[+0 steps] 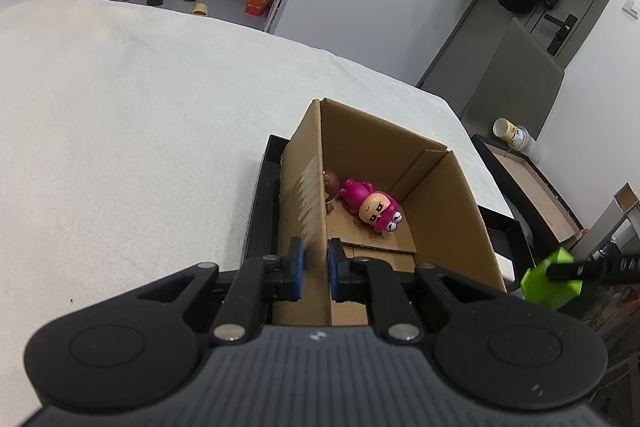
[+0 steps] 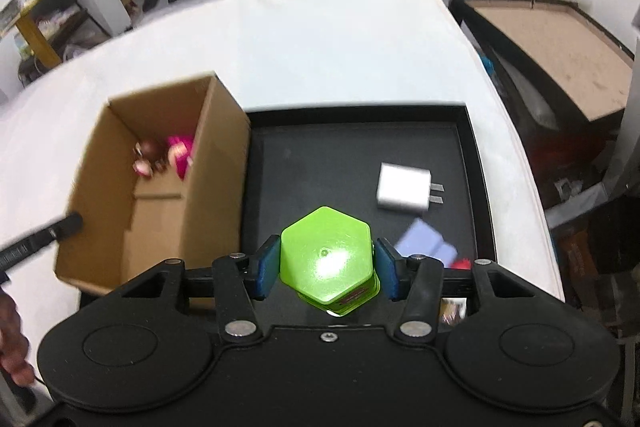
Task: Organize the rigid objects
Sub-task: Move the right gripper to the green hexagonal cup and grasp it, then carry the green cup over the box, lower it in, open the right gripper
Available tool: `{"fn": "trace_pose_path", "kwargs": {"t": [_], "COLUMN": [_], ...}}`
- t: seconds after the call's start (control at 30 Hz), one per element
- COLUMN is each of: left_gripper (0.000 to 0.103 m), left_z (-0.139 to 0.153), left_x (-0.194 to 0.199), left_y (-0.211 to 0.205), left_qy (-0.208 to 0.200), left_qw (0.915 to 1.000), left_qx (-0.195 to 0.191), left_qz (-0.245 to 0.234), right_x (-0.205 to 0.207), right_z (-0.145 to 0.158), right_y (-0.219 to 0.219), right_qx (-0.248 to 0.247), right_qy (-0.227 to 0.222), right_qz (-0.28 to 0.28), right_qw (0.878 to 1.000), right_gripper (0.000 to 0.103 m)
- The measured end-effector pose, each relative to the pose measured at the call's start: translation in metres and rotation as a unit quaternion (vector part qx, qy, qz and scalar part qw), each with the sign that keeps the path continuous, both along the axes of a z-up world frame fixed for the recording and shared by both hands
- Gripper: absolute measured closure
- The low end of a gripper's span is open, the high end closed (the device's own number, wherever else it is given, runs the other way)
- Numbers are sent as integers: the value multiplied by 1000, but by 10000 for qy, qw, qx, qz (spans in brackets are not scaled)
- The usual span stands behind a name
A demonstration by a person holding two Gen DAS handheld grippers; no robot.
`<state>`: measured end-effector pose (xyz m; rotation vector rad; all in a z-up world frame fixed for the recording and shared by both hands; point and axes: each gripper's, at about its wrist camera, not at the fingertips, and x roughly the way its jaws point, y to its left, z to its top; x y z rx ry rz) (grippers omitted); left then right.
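While the left gripper (image 1: 316,265) pinched the open brown cardboard box's (image 1: 436,195) wall, the right gripper (image 2: 327,269) clamped a lime-green hexagonal container (image 2: 326,255) above the black tray (image 2: 476,163).

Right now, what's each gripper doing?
Left gripper: shut on the cardboard box wall.
Right gripper: shut on the green hexagonal container.

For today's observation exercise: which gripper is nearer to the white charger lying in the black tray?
Right. The right gripper, holding a green block, hangs over the tray near the charger. The left gripper clamps the cardboard box wall, farther away.
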<state>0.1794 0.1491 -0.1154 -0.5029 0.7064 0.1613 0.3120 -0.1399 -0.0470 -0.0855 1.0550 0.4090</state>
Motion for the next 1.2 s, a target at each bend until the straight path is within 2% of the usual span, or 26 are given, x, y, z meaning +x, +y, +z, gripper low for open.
{"fn": "trace_pose_path", "kwargs": {"t": [0.2, 0.53, 0.87, 1.2], "left_gripper": [91, 91, 91, 91], "left_z": [-2, -3, -4, -6], "left_x": [-3, -5, -4, -3], "left_y": [2, 8, 13, 17], "left_qy": [-48, -69, -63, -50], "left_qw": [10000, 9998, 9994, 9989], "left_qx": [-42, -195, -320, -461], "left_qz": [24, 2, -68, -120], "right_x": [1, 0, 5, 22], "right_z": [17, 29, 28, 19], "right_y": [20, 57, 97, 115], "right_qx": [271, 464, 490, 396], "right_qy": [-216, -402, -563, -730], "right_qz": [208, 542, 1077, 1367], "right_qw": [9992, 9966, 9914, 9871], "right_gripper": [54, 54, 54, 54]}}
